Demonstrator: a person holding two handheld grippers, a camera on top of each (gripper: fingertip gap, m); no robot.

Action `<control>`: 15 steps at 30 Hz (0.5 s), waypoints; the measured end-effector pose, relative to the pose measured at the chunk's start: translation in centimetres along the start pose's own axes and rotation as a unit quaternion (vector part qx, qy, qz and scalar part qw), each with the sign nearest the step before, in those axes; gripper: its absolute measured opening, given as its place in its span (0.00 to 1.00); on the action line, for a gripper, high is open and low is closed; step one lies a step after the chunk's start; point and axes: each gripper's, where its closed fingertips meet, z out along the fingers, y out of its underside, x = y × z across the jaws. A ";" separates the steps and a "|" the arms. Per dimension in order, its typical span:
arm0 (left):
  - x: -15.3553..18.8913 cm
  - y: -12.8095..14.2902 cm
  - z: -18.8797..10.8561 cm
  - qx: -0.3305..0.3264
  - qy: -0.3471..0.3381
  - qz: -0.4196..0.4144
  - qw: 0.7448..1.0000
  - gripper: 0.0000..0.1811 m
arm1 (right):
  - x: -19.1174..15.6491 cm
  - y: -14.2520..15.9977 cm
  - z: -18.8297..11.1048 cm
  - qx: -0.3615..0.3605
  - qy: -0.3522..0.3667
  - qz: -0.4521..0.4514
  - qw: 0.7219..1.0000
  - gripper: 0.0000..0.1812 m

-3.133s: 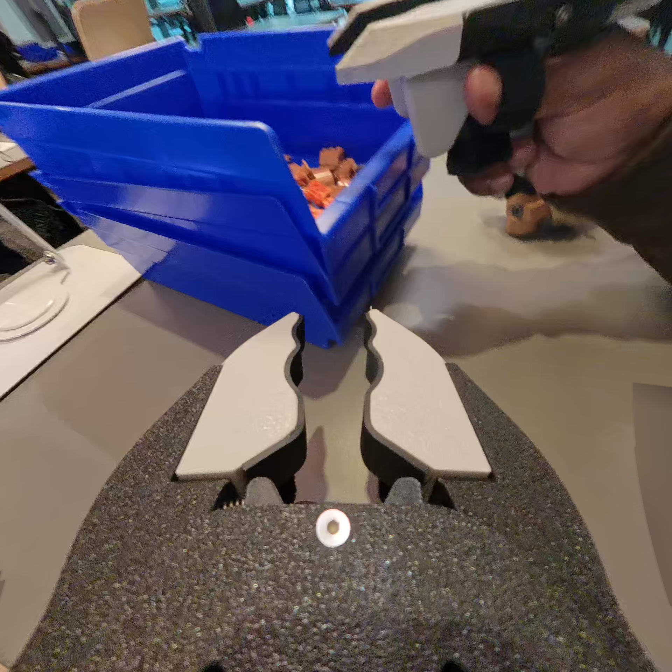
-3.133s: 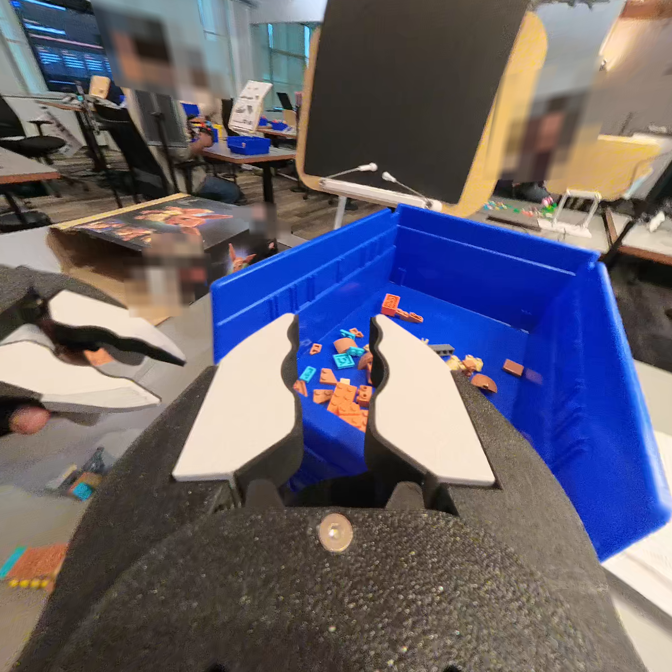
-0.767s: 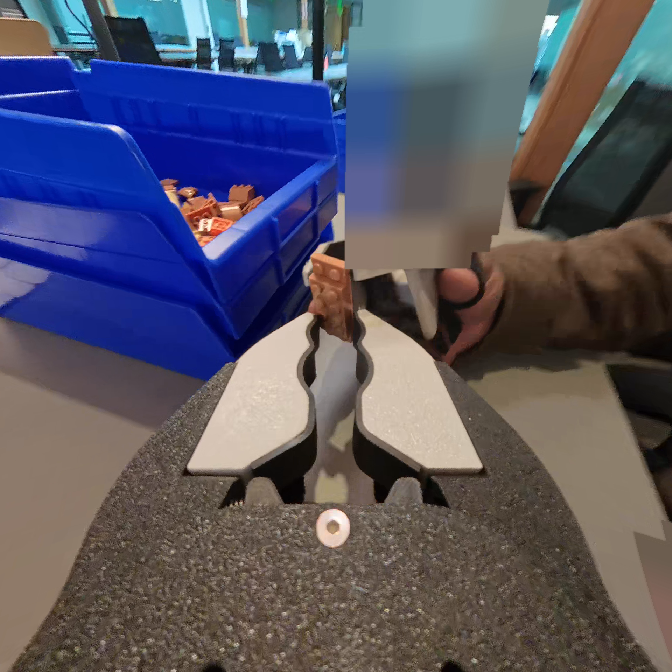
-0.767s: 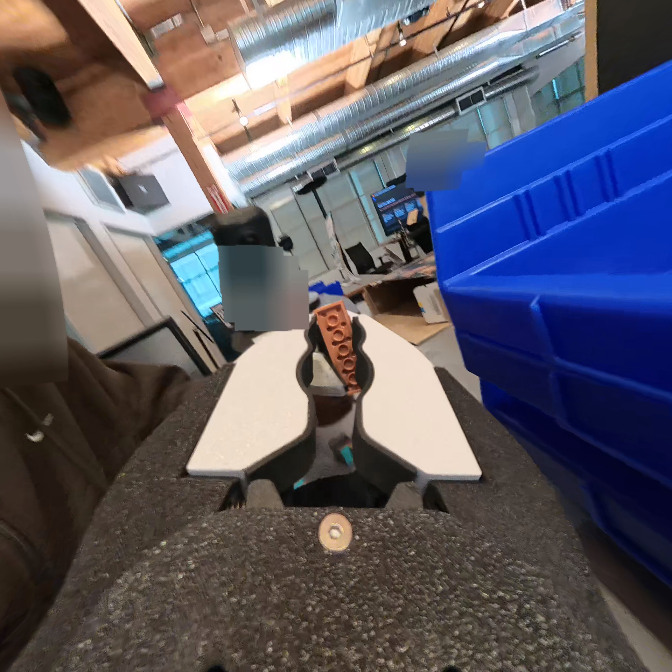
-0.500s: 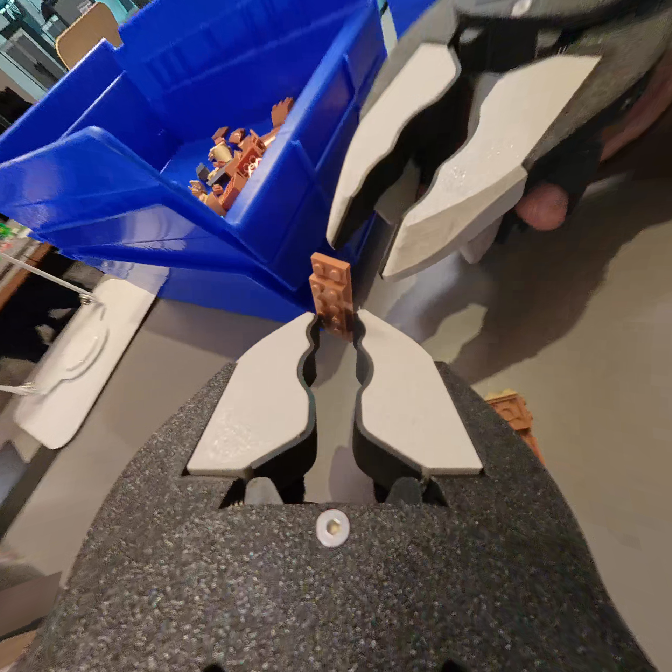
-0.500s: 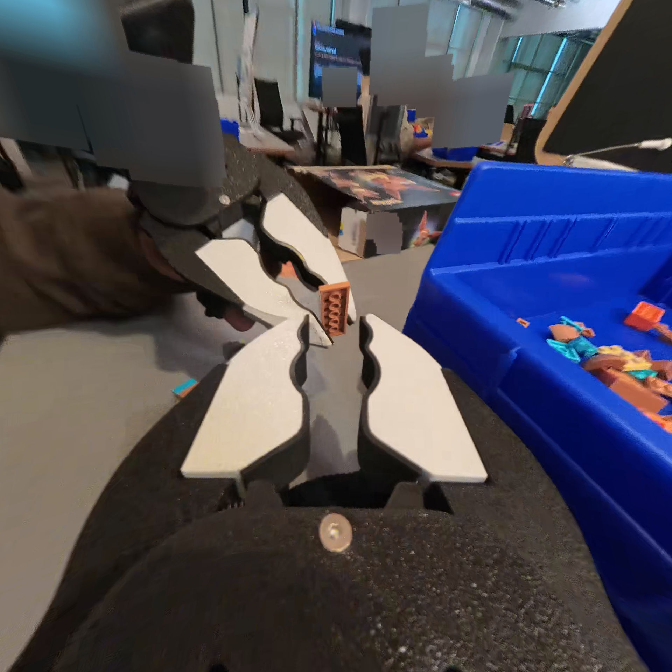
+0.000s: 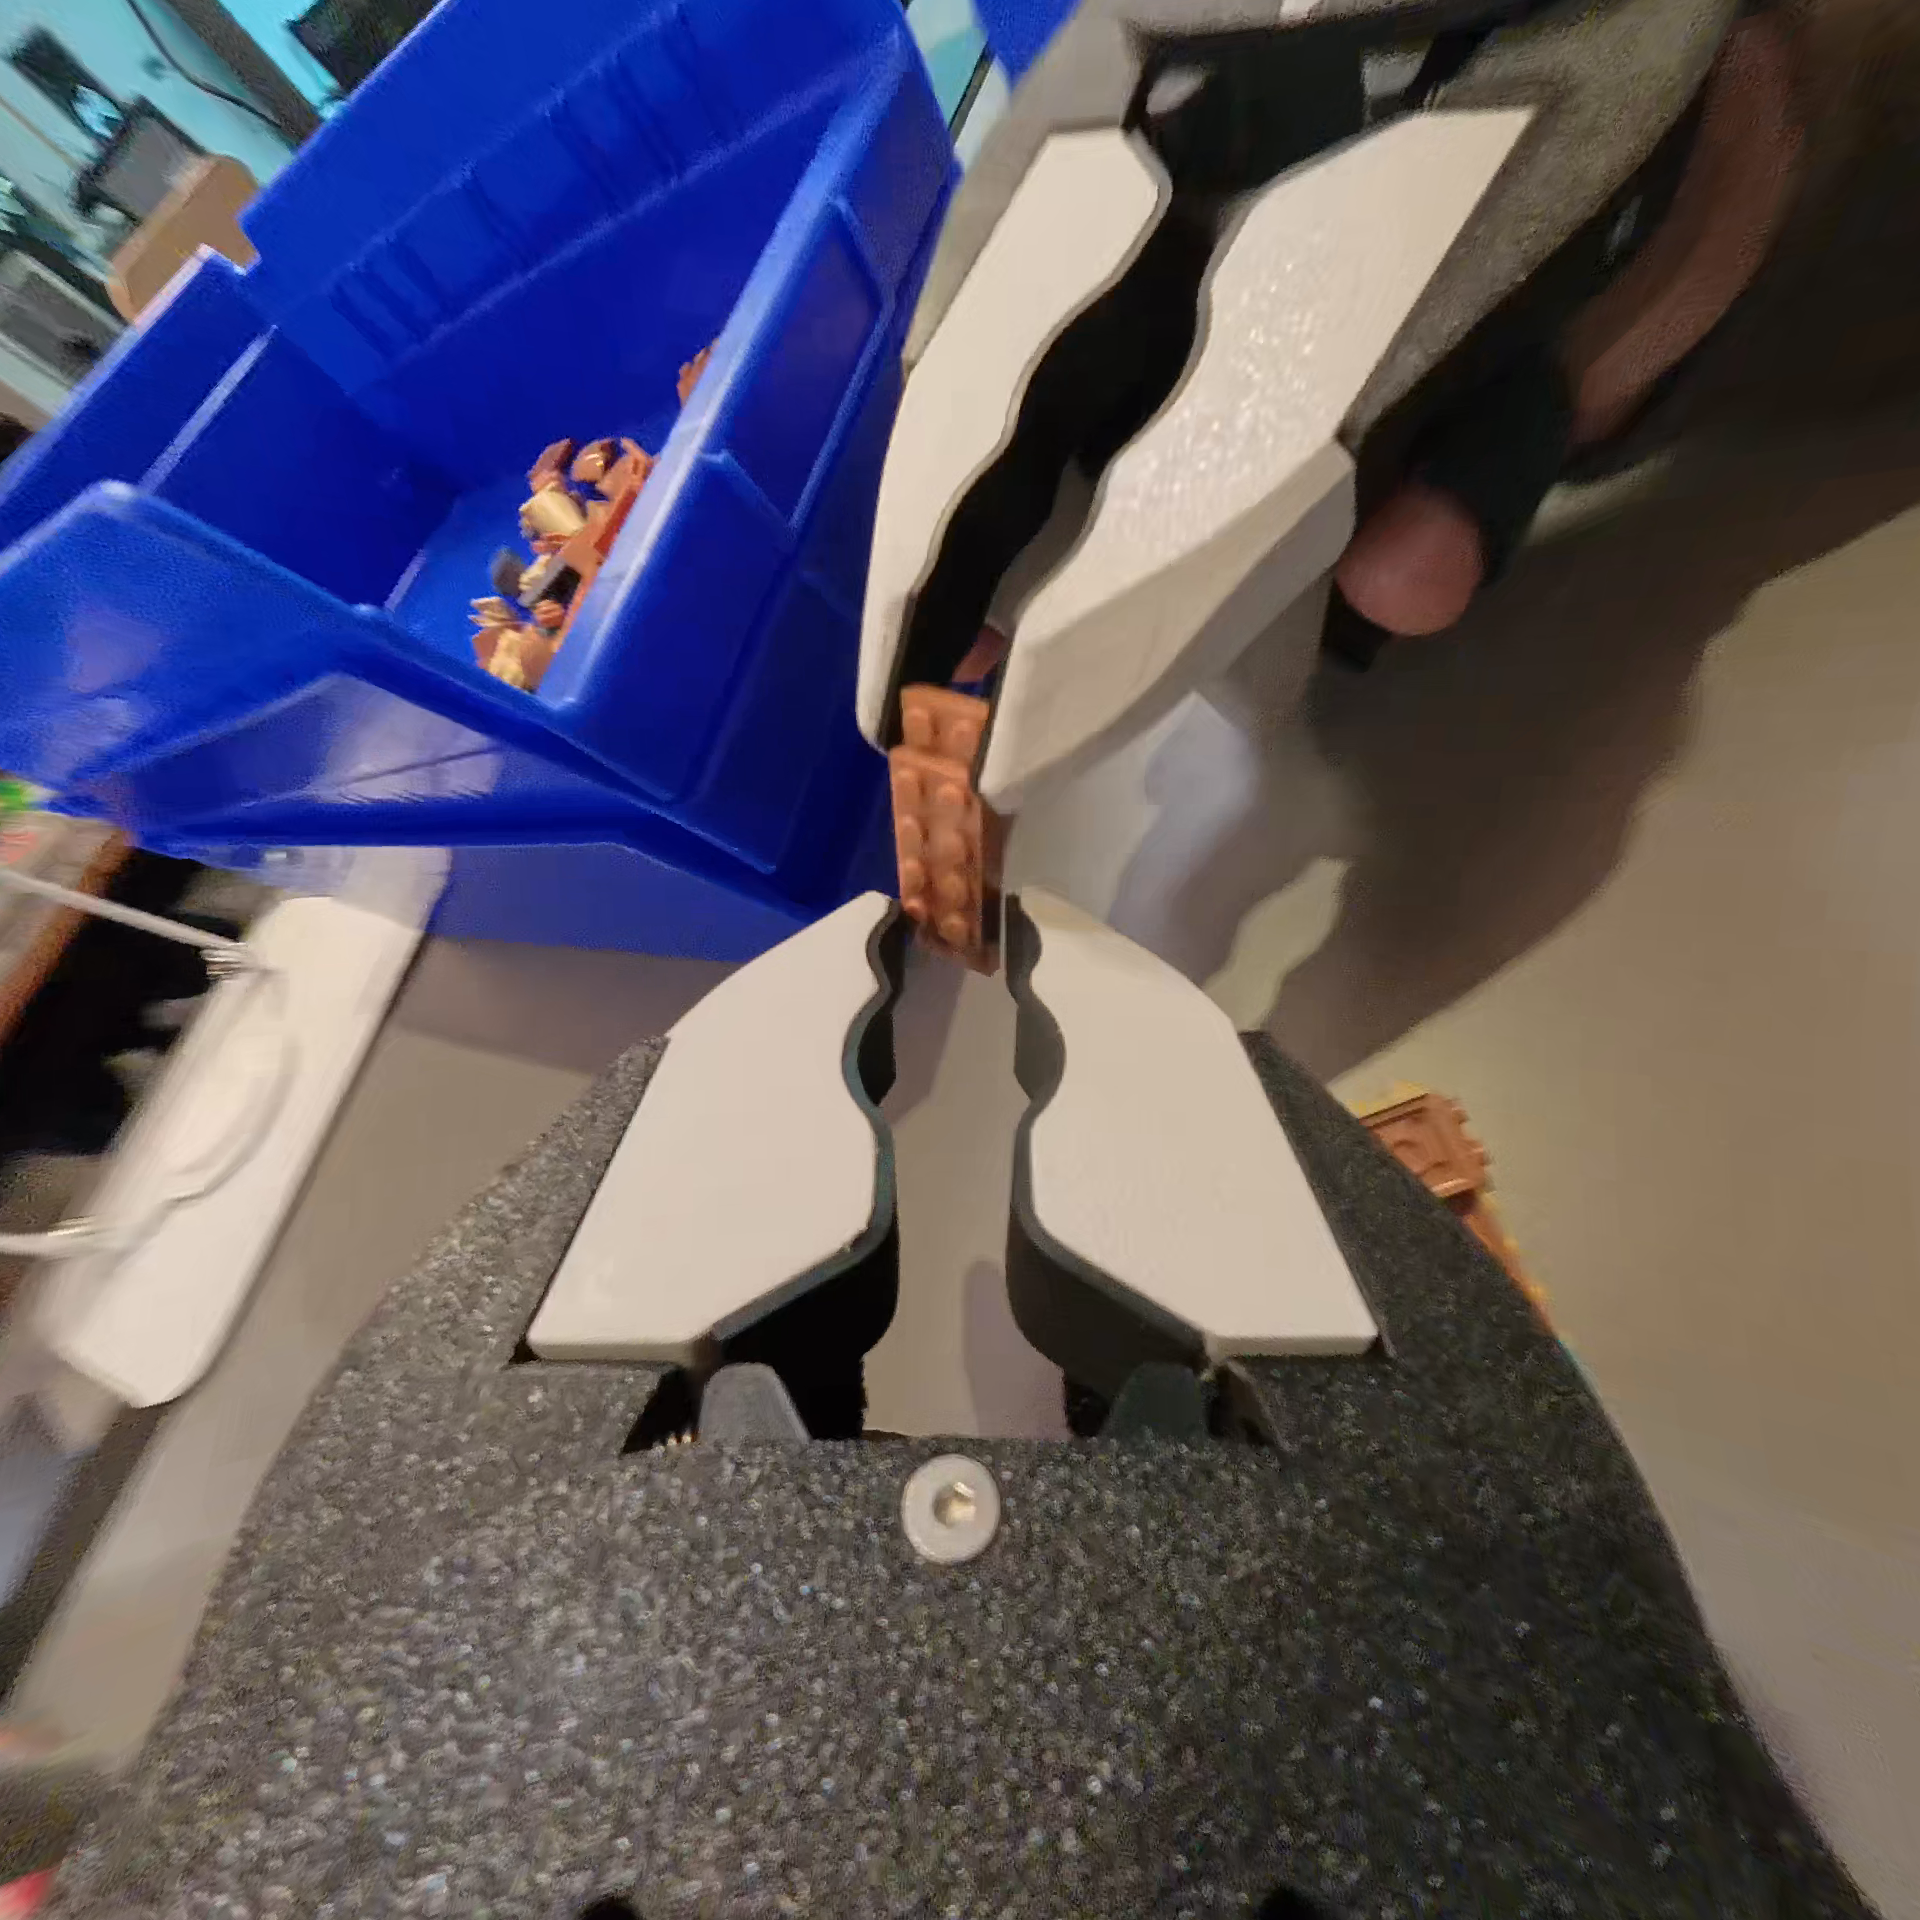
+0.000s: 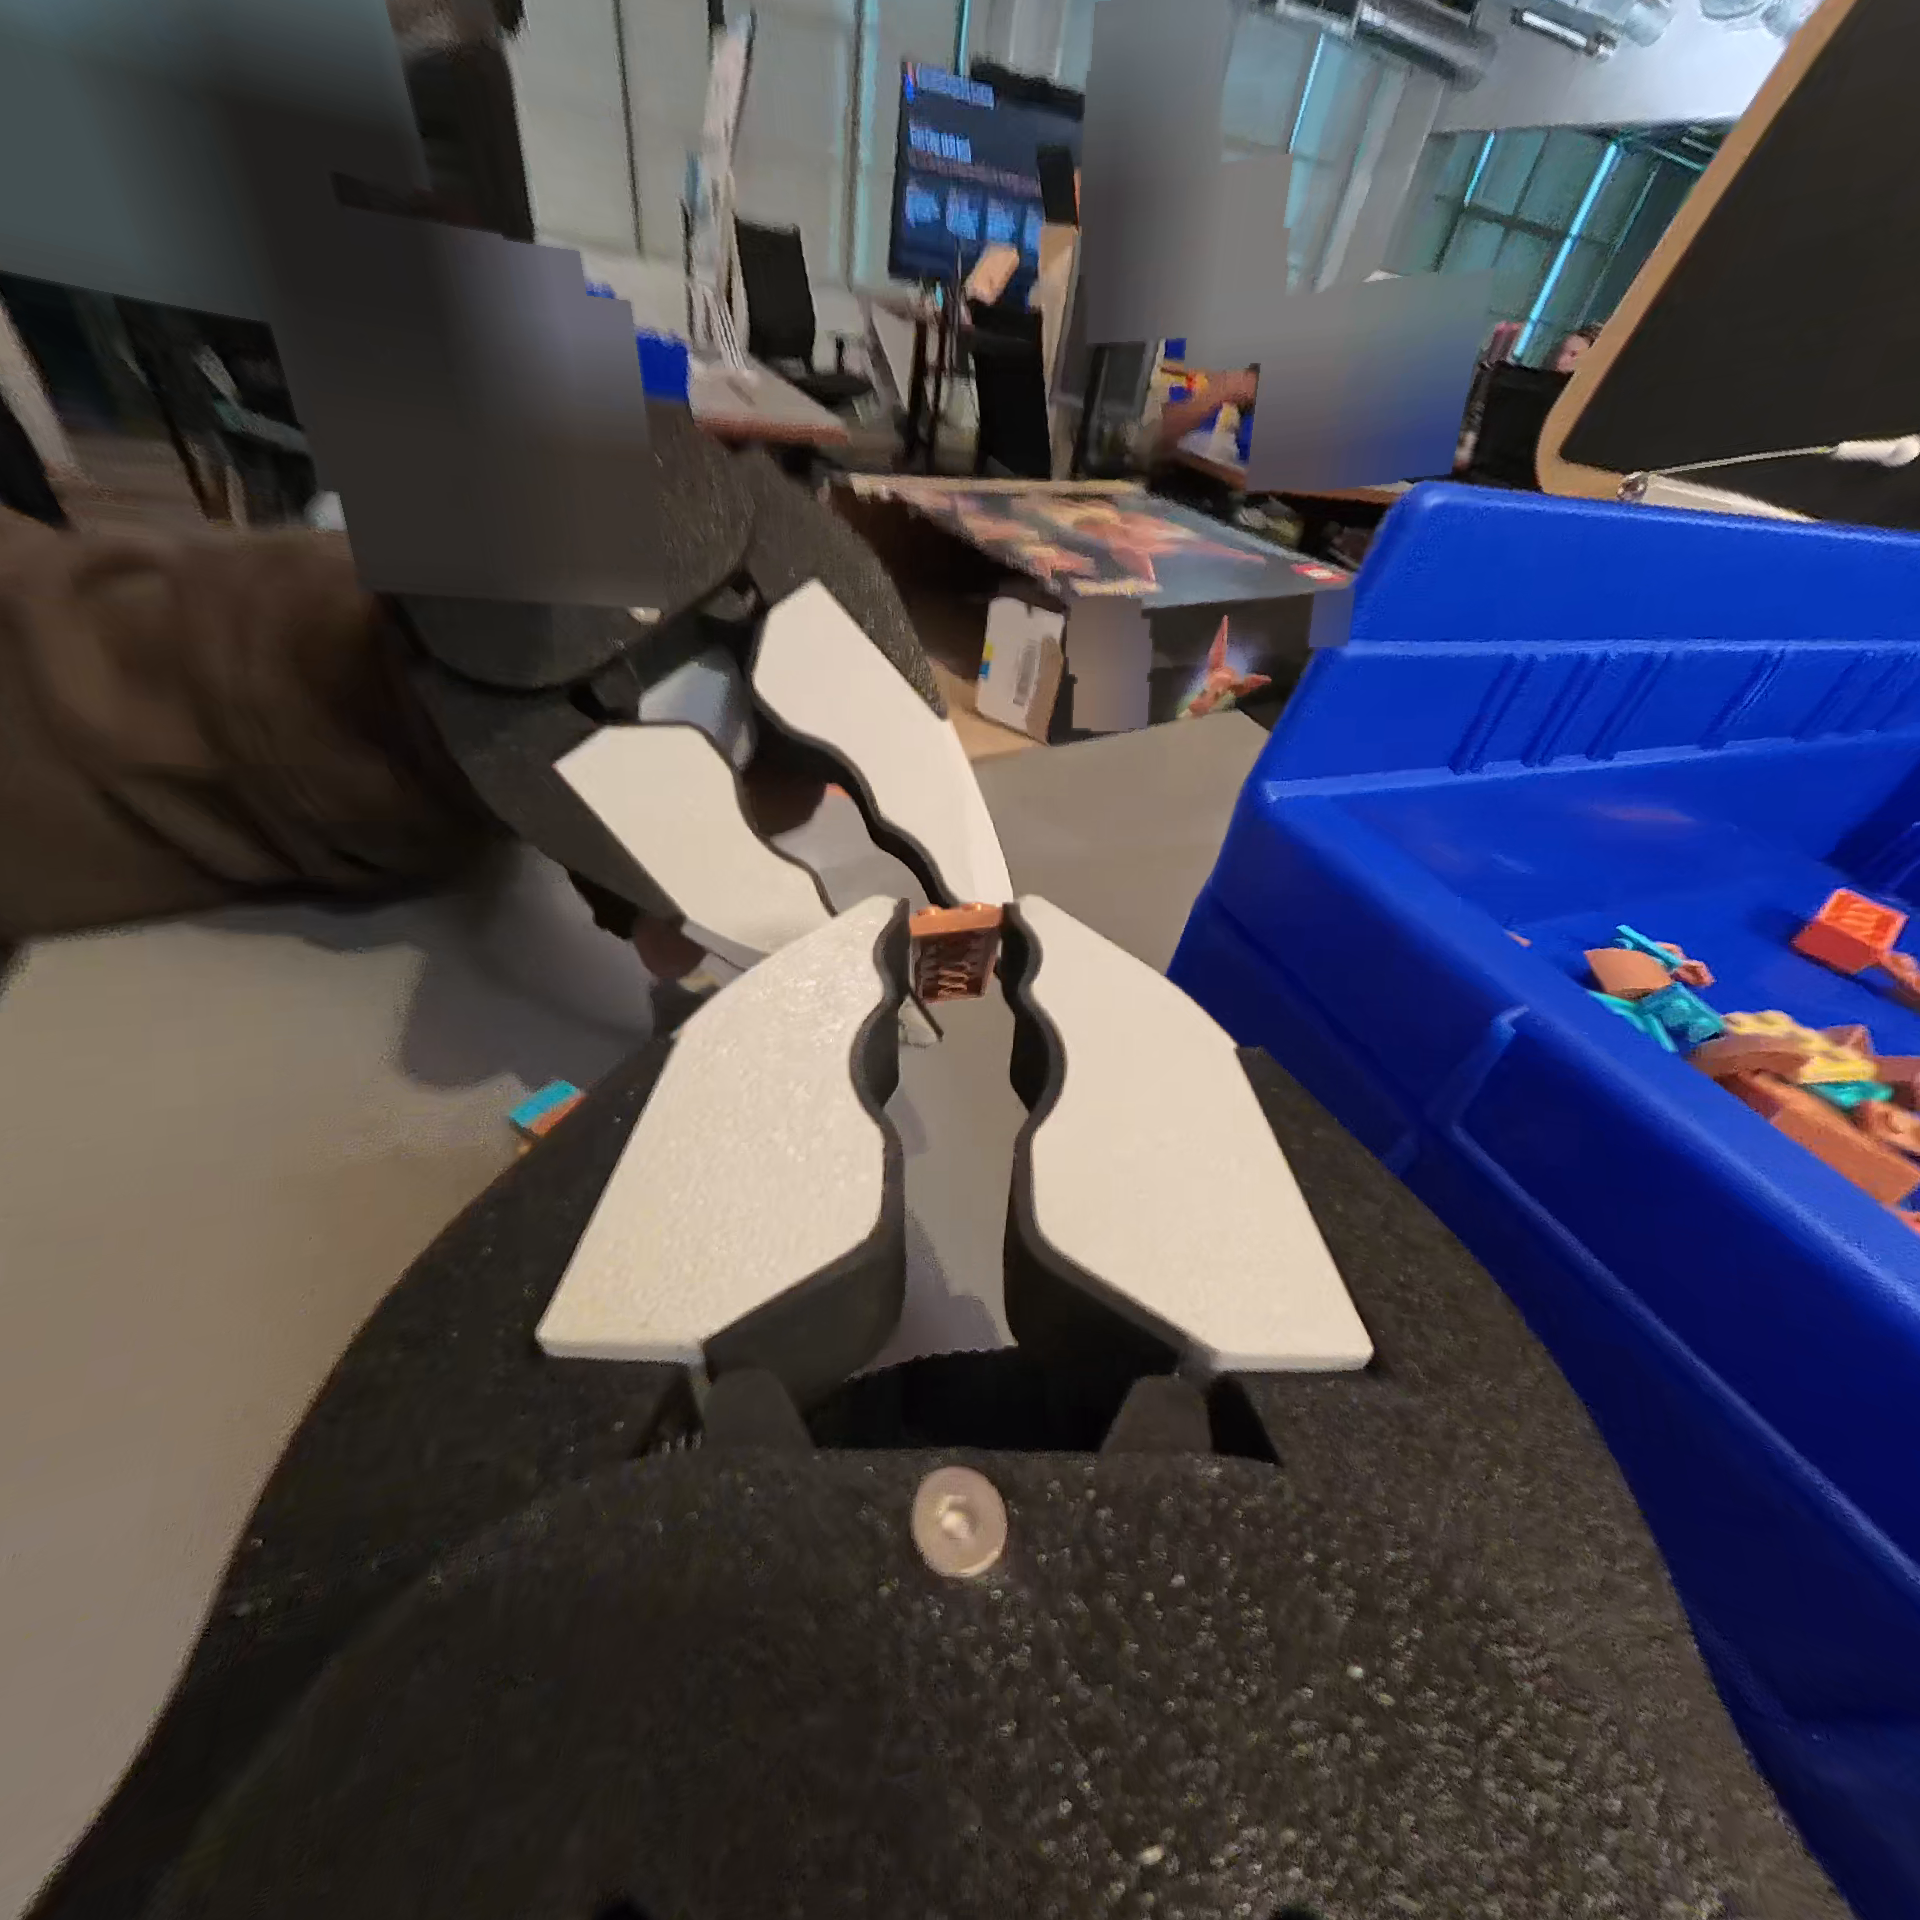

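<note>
The brown studded plate (image 7: 940,852) is held above the grey table (image 7: 1662,935), pinched at its lower end between the tips of the left gripper (image 7: 948,920). The right gripper (image 7: 935,753) comes down from above with its tips closed on a second brown piece (image 7: 940,722) that meets the upper end of the plate. Whether the 2 pieces are pressed together or only touching cannot be told.

In the right wrist view, the right gripper (image 8: 951,920) has its tips closed on a brown piece (image 8: 951,961), with the left gripper (image 8: 883,904) just behind it.

A blue bin (image 7: 623,312) stands just beyond the grippers, holding loose brown and teal bricks (image 8: 1787,1049). Another brown piece (image 7: 1439,1143) lies on the table at the left gripper's right side. A small teal and orange piece (image 8: 545,1103) lies on the table left of the right gripper.
</note>
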 end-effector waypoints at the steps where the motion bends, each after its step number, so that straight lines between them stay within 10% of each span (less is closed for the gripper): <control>1: 0.1 -0.3 -0.2 0.015 0.020 -0.031 0.999 0.12 | 0.2 -0.5 -0.3 0.026 -0.010 0.029 0.999 0.09; 15: 0.1 -5.7 -2.1 0.263 0.186 -0.334 0.886 0.14 | 0.7 -4.6 -2.5 0.246 -0.098 0.245 0.933 0.09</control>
